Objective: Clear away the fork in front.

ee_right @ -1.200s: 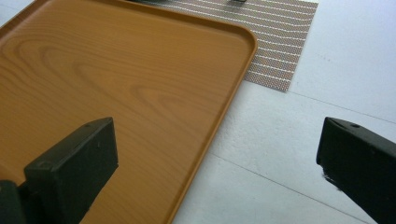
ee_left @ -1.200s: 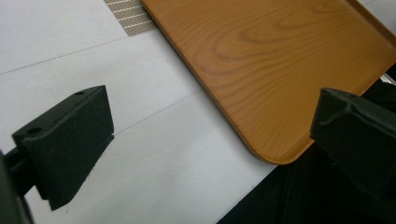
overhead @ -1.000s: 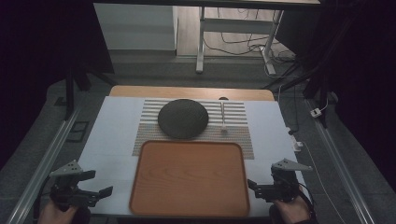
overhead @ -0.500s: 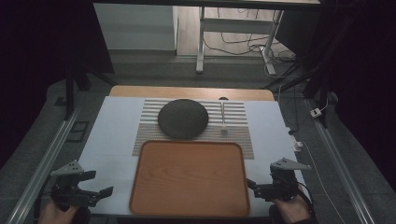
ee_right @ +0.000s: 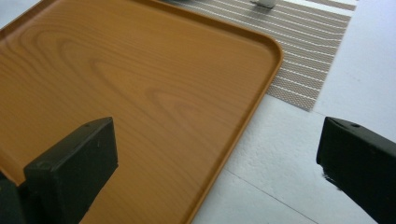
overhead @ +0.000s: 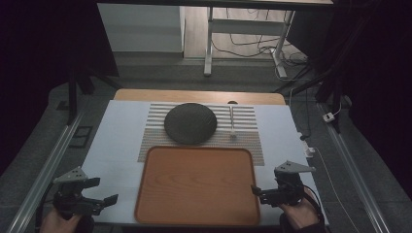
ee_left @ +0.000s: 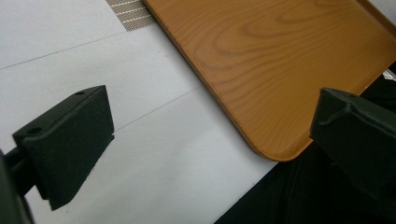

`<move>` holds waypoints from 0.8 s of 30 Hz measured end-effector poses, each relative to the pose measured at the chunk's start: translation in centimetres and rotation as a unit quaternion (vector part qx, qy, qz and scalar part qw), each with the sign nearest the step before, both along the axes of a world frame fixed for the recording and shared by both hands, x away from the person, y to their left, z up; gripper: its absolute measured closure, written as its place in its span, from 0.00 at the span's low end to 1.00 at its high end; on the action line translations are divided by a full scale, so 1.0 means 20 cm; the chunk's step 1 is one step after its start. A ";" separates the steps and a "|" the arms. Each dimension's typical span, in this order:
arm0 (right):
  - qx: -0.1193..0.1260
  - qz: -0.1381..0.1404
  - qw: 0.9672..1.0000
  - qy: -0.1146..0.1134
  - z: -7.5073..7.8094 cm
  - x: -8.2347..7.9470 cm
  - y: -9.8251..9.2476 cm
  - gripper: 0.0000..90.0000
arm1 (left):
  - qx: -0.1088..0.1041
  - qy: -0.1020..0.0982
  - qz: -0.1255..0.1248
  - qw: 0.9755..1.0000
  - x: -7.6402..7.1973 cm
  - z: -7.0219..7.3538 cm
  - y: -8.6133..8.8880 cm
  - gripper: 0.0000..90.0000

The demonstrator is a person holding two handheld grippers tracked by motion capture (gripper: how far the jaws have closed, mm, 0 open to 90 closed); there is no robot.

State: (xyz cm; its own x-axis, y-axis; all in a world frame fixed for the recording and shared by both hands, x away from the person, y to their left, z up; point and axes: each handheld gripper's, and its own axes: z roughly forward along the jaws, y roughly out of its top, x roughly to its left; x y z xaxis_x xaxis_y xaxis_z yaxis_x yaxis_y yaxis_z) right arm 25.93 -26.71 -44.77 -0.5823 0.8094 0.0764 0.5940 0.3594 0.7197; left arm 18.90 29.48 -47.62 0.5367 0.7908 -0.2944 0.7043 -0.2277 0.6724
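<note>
Wooden tray lies flat at the bench's near edge, between the two claws, touching neither. Left claw sits just beside the tray's left edge, jaws wide apart, holding nothing. Right claw sits at its right edge, also gaping and empty.
</note>
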 end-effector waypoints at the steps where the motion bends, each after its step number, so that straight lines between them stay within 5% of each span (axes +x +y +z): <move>1: 0.002 0.002 1.000 0.002 0.00 0.01 0.00 0.00 | 0.000 0.000 0.000 1.000 0.00 0.00 0.00 0.00; 7: 0.021 0.013 1.000 0.018 -0.01 0.04 0.04 0.00 | -0.001 0.001 -0.001 1.000 0.00 0.00 0.00 0.00; 24: 0.011 0.046 0.999 0.022 -0.02 0.14 0.16 0.00 | -0.003 0.001 -0.001 1.000 0.00 0.00 0.00 0.00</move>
State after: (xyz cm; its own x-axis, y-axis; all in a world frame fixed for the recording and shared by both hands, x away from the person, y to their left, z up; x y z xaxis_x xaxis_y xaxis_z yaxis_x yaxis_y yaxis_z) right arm 28.64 -23.42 -45.27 -0.6502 0.7501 0.1213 0.5902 0.3980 0.7023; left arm 18.94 29.54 -47.65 0.5383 0.7873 -0.3006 0.7050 -0.2252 0.6725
